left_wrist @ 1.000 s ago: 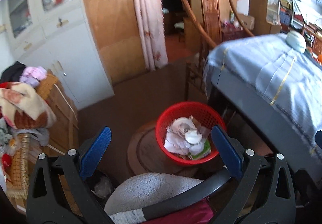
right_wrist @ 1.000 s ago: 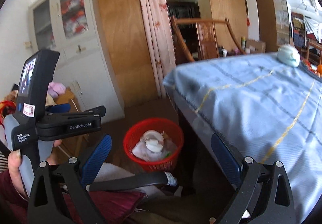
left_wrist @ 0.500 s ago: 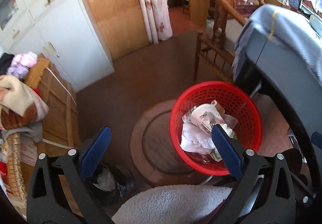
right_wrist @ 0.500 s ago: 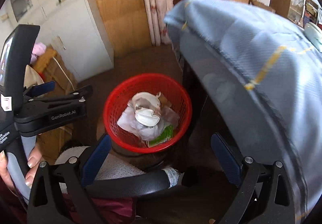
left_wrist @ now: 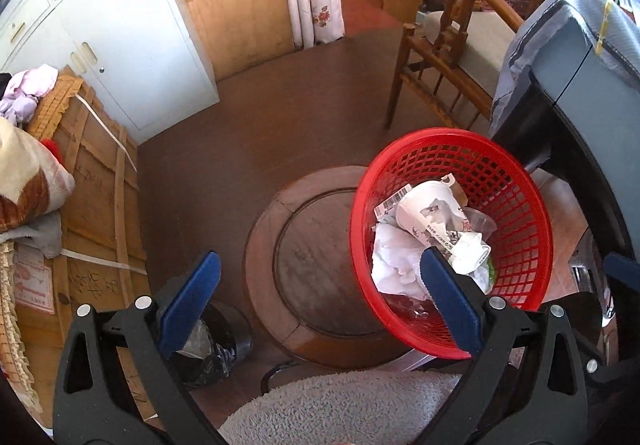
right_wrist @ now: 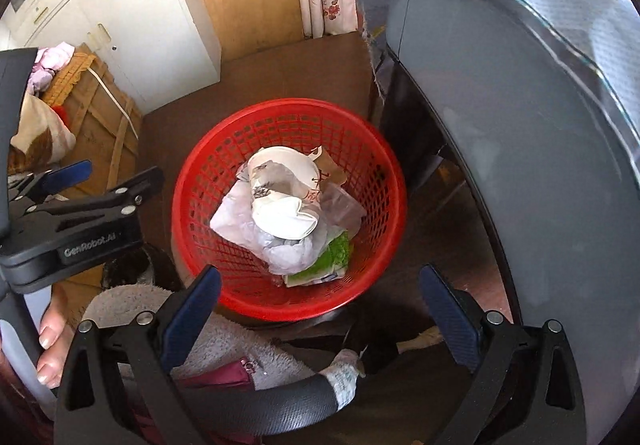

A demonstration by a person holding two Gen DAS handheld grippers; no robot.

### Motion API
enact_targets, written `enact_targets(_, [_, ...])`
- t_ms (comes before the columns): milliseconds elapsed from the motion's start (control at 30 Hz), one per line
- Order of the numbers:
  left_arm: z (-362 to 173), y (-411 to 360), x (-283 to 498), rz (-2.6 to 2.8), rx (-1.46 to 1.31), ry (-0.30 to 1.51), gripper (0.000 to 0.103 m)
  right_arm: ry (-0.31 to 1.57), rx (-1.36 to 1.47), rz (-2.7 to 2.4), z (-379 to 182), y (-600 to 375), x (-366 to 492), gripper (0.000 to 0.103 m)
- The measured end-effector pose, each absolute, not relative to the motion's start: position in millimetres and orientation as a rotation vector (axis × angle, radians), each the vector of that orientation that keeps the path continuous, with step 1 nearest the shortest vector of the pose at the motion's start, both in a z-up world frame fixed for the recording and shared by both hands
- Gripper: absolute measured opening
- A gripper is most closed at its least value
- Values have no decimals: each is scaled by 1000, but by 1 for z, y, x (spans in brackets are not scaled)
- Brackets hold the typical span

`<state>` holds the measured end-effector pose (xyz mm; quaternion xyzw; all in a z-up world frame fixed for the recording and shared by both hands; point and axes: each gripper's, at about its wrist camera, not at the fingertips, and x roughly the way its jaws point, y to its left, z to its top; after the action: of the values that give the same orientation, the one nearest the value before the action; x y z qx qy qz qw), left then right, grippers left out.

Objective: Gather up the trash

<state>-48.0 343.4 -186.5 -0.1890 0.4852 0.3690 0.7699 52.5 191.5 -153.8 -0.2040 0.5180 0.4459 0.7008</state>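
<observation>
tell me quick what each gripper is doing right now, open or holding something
Left gripper: open, holding nothing.
Right gripper: open, holding nothing.

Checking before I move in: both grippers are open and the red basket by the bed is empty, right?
Not quite. The red basket is not empty: it holds a crushed paper cup, tissue and a green wrapper, as the right wrist view shows. The left gripper and right gripper are indeed open.
</observation>
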Motion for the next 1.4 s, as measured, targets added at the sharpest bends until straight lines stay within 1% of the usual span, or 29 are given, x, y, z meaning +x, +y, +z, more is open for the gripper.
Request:
enact_targets(233, [-189, 343, -46, 795, -404, 1055, 96, 1185, -448, 983, -163, 192, 60, 97])
enact_targets(533, [-191, 344, -47, 765, -448, 1057, 96, 1174, -447, 979, -162, 193, 59, 97])
enact_targets(1400, [-182, 336, -46, 796, -378, 1027, 96, 1159, -429, 976, -156, 189, 60, 97])
